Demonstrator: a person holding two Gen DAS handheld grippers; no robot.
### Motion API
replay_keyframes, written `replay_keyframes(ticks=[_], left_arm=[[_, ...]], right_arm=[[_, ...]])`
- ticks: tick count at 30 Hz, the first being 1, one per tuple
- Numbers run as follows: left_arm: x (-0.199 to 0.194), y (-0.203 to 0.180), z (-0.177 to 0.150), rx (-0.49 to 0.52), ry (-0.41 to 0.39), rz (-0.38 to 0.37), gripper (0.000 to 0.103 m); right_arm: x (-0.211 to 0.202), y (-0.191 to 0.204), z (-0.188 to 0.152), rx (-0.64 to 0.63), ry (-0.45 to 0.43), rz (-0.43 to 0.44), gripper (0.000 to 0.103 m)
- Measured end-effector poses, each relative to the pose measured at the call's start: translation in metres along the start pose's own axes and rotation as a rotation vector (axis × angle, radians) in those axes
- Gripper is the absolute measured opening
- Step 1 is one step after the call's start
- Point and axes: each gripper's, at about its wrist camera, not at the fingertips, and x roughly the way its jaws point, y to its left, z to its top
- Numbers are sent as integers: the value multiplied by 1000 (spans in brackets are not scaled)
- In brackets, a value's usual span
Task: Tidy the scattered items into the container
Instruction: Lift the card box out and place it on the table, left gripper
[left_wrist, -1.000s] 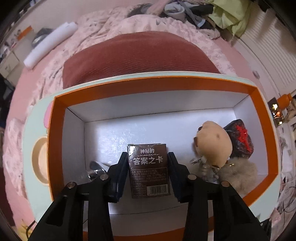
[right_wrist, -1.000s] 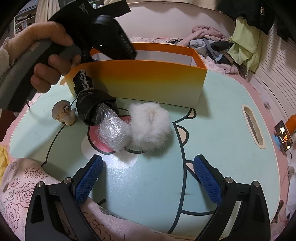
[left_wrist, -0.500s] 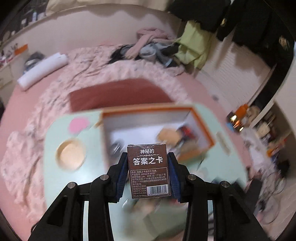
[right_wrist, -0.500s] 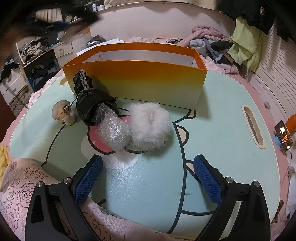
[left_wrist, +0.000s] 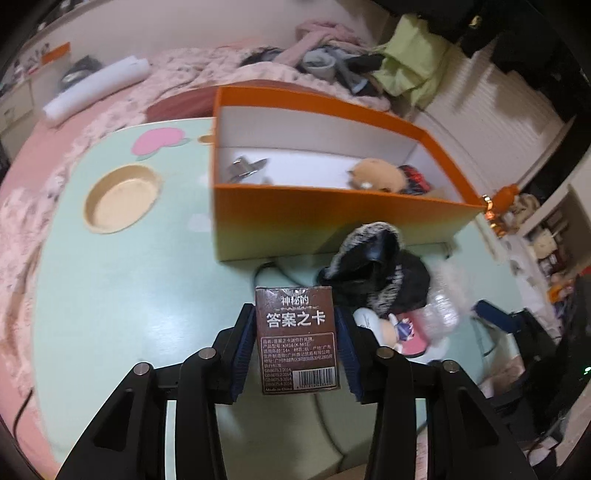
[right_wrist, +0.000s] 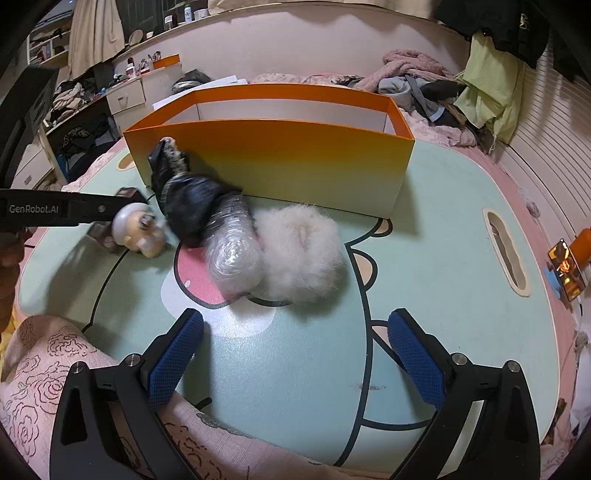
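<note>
- Spreading under both hands, the worktop (right_wrist: 443, 221) carries the loose items and the container (left_wrist: 332, 218), whose long side faces both sets of fingers.
- The right gripper (right_wrist: 295, 317) hangs tilted down over the near edge. Its fingers are wide apart and hold nothing.
- Ahead of those fingers lie a fur ball (right_wrist: 303, 251) and, touching its left side, a wrapped bundle (right_wrist: 232, 254). A black pouch (right_wrist: 188, 199) runs on from the bundle to the container's front wall.
- The left gripper (left_wrist: 294, 312) points steeply down at the worktop, short of the container. Its fingers have just been opening, yet the pads appear to rest against the thing between them.
- That thing is a card box (left_wrist: 297, 332), upright, its long axis running along the fingers. The container lies ahead of them and a little right, with the pouch between.
- The left hand is therefore the one placed to carry it in; I judge it must clear the front wall first.
- A figurine (left_wrist: 384, 325) lies just right of the left fingers.
</note>
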Motion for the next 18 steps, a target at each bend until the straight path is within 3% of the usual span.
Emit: replay_keyframes(ticks=[2,5,8,12,15,18], left_arm=[[-6,3,-1,-12,-29,7,70],[-22,11,-9,-36,-96,38,77],[-28,14,-23,-33,-114,95,87],[-20,4,-49,59,-100,174,89],[-10,-10,-59,143,-91,221,101],[-8,-15,-58,179,-99,200,103]], right_arm=[[0,0,0,0,0,0,100],[0,0,0,0,0,0,100],[0,-1,0,0,0,0,100],[0,-1,0,0,0,0,100],[0,-1,0,-1,0,-1,100],[1,0,-1,0,1,0,100]])
